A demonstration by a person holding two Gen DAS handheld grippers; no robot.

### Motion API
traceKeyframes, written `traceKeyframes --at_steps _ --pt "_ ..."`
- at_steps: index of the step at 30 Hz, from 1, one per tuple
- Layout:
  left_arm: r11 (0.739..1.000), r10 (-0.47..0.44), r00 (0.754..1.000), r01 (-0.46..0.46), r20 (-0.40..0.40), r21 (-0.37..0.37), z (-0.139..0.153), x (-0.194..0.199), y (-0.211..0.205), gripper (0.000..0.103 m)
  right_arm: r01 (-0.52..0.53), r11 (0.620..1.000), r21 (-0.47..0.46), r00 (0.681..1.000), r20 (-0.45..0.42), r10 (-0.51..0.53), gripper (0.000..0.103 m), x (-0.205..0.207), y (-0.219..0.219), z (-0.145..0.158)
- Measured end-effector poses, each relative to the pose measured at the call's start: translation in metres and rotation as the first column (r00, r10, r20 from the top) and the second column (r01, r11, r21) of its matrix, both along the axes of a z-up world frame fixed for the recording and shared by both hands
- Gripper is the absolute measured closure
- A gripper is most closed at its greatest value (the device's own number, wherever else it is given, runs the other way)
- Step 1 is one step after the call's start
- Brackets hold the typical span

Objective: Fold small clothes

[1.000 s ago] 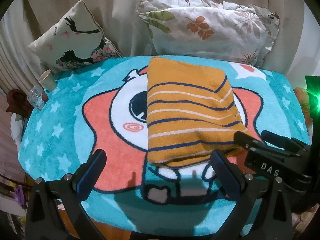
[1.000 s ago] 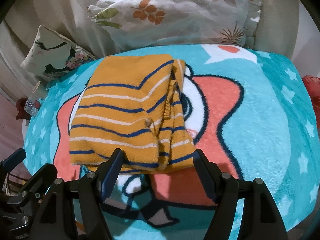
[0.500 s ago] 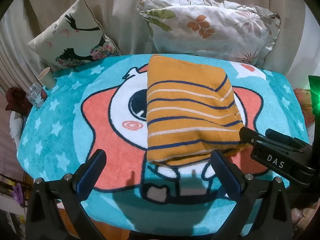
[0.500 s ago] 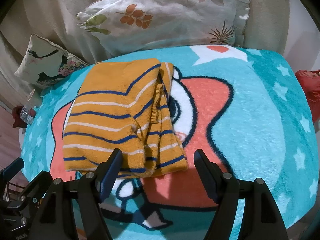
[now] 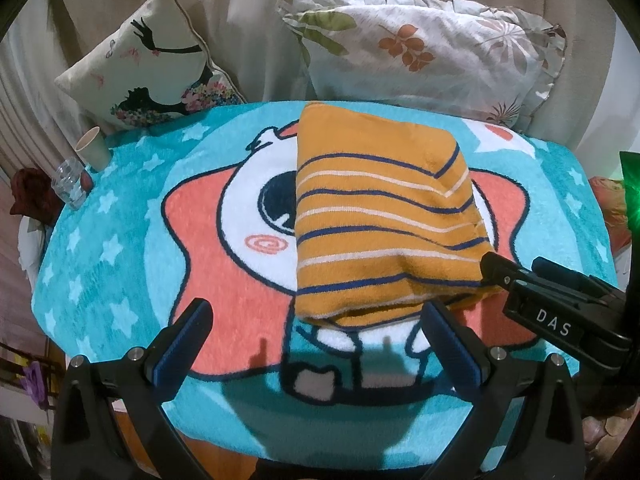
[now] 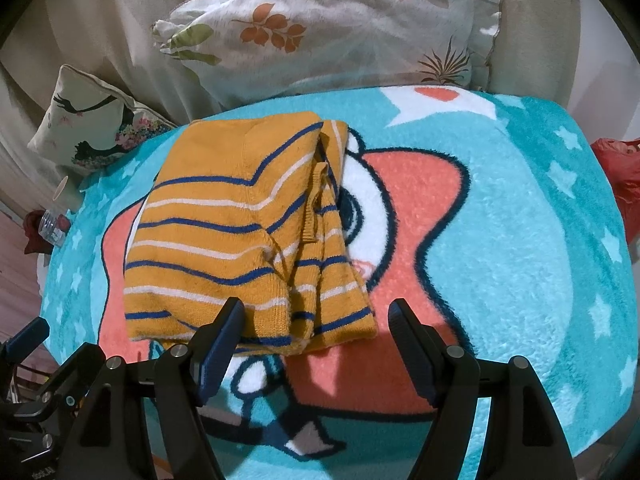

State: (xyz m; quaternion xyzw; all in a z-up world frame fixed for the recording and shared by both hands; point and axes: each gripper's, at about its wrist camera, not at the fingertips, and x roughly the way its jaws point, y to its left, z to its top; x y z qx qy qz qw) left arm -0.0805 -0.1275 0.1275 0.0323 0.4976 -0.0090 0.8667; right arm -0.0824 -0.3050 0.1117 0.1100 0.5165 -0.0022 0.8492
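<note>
A folded orange sweater (image 5: 376, 216) with blue and white stripes lies in the middle of a teal cartoon blanket (image 5: 120, 216). It also shows in the right wrist view (image 6: 240, 232), with a sleeve fold along its right side. My left gripper (image 5: 316, 328) is open and empty, just short of the sweater's near edge. My right gripper (image 6: 316, 320) is open and empty over the sweater's near right corner. The right gripper's body (image 5: 560, 300) shows at the right of the left wrist view.
Two pillows (image 5: 424, 44) (image 5: 148, 68) lean against the curtain at the back. A paper cup (image 5: 93, 148) and a glass (image 5: 72, 184) stand at the blanket's far left corner. A red bag (image 6: 620, 176) lies beyond the right edge.
Both grippers have pulled back slightly from the sweater. The right gripper has drawn away toward the right. The sweater stays folded in place.
</note>
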Motion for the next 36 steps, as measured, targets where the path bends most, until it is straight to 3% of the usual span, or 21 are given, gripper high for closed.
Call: traceKeyframes --at_steps 17,28,36 --pt "1.000 0.003 1.000 -0.003 -0.010 -0.003 -0.002 0.001 0.002 0.000 -0.001 0.999 -0.032 1.000 0.017 0.002 0.024 0.000 0.002 0.003" --pt "1.000 0.017 1.000 -0.018 -0.012 -0.010 -0.004 0.002 0.005 0.000 -0.002 0.969 -0.246 0.994 0.104 0.029 0.024 -0.005 0.016 0.021" --pt "1.000 0.011 1.000 -0.011 -0.014 -0.003 -0.004 0.001 0.002 0.000 0.000 0.945 -0.328 0.994 0.104 0.036 0.022 -0.006 0.021 0.023"
